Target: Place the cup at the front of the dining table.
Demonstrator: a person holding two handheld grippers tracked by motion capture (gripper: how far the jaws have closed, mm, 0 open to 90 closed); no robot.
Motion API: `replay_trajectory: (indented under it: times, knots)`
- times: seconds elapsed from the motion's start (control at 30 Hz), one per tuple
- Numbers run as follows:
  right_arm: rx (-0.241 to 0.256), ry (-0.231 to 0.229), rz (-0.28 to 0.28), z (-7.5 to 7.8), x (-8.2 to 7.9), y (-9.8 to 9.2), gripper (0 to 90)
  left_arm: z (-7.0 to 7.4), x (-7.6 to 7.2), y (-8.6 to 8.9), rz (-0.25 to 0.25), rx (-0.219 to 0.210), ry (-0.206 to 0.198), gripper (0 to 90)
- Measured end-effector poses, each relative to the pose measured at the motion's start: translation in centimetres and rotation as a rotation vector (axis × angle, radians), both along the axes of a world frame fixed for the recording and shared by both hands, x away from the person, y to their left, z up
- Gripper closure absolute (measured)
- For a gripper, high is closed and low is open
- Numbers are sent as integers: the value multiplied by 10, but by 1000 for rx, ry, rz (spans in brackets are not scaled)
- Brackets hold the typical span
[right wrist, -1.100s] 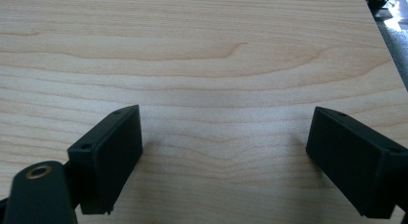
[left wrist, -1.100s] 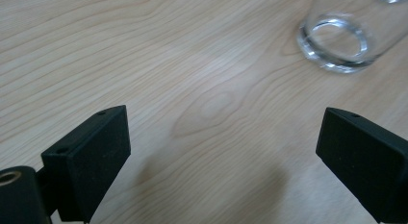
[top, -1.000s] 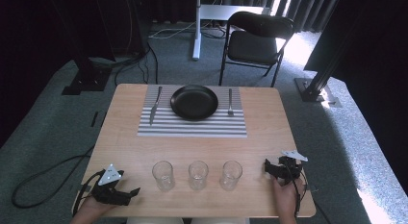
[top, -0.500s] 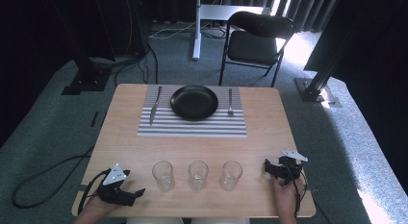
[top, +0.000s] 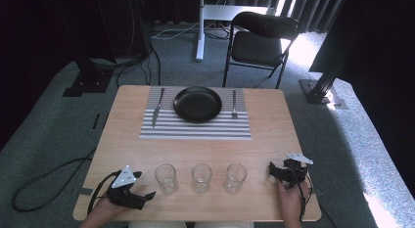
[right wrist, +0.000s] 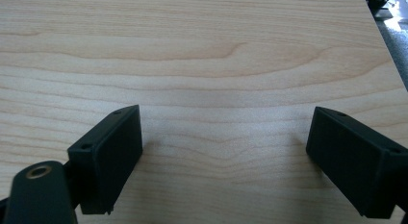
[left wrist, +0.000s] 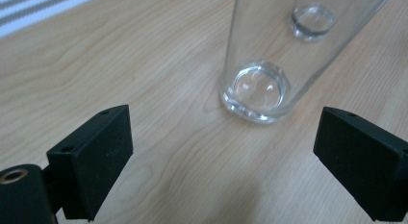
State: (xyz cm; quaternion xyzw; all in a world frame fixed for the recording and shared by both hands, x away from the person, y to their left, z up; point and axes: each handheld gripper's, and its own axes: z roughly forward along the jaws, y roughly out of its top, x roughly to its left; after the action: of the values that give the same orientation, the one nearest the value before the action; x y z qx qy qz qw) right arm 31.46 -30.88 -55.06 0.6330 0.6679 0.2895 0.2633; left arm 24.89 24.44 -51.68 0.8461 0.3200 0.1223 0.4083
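Three drinking glasses stand upright, mouths up, in a row along the desk's (top: 274,140) near edge. The left gripper (top: 147,195), jaws apart, faces the leftmost glass (top: 165,178); the right gripper (top: 272,170) rests, jaws apart.

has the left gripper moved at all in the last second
Yes. In the high view the left gripper has crept toward the leftmost glass, closing the gap to it; the glass itself stands where it was.
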Motion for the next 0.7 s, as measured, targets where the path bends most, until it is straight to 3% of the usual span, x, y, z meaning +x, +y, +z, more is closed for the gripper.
replay_trajectory:
  times: [0.5, 0.7]
  knots:
    - [0, 0, 0, 0, 0, 0, 118, 7, 4, -22, -55, -47, -27, 69]
    - [0, 0, 1, 0, 0, 0, 119, 7, 7, -28, -60, -94, -41, 70]
